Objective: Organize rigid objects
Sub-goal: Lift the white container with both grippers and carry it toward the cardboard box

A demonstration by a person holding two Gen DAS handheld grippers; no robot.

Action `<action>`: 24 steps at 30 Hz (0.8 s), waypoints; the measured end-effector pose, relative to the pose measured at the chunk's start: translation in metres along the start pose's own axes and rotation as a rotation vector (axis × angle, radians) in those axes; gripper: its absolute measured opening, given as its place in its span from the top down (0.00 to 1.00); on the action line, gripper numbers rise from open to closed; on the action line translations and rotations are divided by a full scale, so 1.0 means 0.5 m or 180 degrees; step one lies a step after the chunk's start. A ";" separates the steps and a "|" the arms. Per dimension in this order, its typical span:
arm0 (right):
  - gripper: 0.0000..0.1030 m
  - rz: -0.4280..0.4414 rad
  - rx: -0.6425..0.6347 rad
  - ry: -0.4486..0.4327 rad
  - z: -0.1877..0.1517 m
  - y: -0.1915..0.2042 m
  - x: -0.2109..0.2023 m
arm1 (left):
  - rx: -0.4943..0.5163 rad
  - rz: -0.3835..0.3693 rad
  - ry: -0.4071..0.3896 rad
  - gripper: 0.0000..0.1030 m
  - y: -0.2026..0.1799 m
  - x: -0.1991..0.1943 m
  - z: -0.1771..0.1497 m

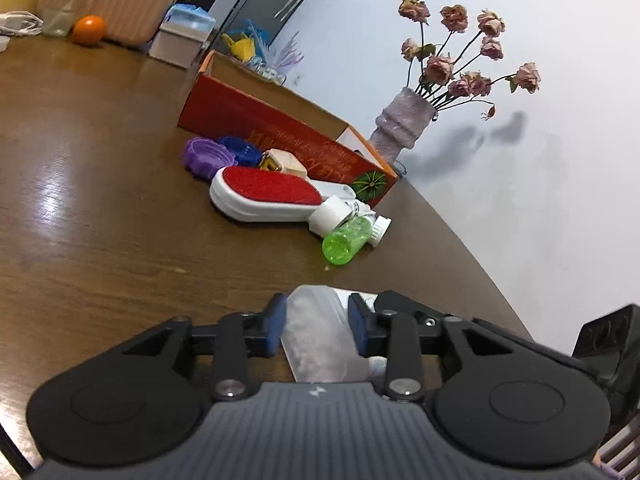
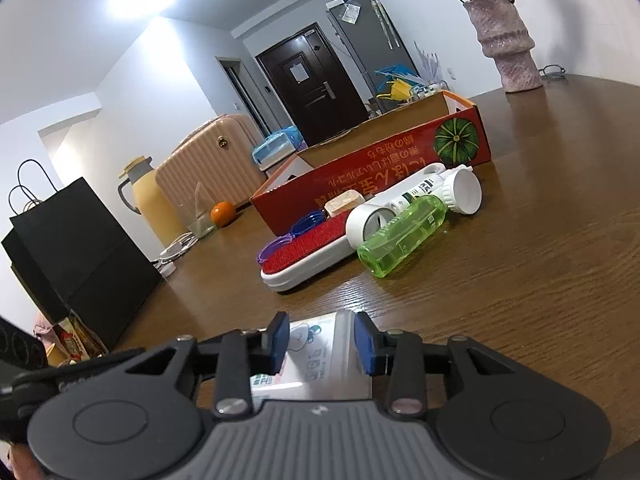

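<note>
Left gripper (image 1: pixel 317 326): jaws clamped on a translucent bottle (image 1: pixel 320 340) with white contents. Right gripper (image 2: pixel 322 344): jaws clamped on a white printed-label bottle (image 2: pixel 316 360), above the brown tabletop (image 2: pixel 520 280).

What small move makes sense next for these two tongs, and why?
Probably carry the translucent white container between the left tongs forward toward the open red cardboard box, since it seems gripped and the box holds the only sorting space; other items lie outside.

A lived-in home: a brown wooden table (image 2: pixel 540 280) carries a vase of dried roses (image 1: pixel 400 124), while a pink suitcase (image 2: pixel 204 160), a dark entrance door (image 2: pixel 312 88) and a refrigerator (image 2: pixel 368 40) fill the frame's upper centre.
</note>
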State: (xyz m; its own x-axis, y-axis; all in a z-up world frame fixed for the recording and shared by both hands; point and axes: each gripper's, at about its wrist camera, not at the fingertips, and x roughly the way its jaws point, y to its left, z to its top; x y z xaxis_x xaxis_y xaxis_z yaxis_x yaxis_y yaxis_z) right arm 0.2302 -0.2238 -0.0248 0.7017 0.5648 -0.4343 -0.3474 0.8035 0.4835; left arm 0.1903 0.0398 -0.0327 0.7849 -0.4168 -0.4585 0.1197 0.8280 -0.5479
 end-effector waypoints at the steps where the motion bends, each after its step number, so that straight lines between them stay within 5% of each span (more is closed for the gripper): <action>1: 0.61 0.0013 -0.0011 0.0002 -0.002 0.003 -0.006 | 0.0005 -0.0022 -0.0005 0.62 0.000 -0.005 -0.003; 7: 0.64 0.0131 0.0244 -0.0086 -0.033 -0.021 -0.018 | -0.0067 -0.0107 -0.0073 0.58 -0.004 0.002 -0.043; 13: 0.74 0.0110 0.0332 -0.0179 -0.027 -0.025 -0.027 | -0.0058 -0.0044 -0.0251 0.74 -0.012 -0.002 -0.030; 18: 0.77 0.0242 0.0387 -0.0326 0.041 -0.025 -0.016 | -0.0006 -0.0104 -0.0452 0.74 -0.030 0.019 0.059; 24: 0.77 0.0460 0.0412 -0.0604 0.212 -0.031 0.035 | 0.0192 -0.0310 -0.0722 0.75 -0.061 0.090 0.262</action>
State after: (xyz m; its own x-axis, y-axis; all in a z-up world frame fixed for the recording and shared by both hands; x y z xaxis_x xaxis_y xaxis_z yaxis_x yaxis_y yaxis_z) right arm 0.3139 -0.2464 0.0405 0.7588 0.6166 -0.2095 -0.3786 0.6795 0.6285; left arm 0.3016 0.0452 0.0552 0.8834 -0.4066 -0.2331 0.2322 0.8117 -0.5360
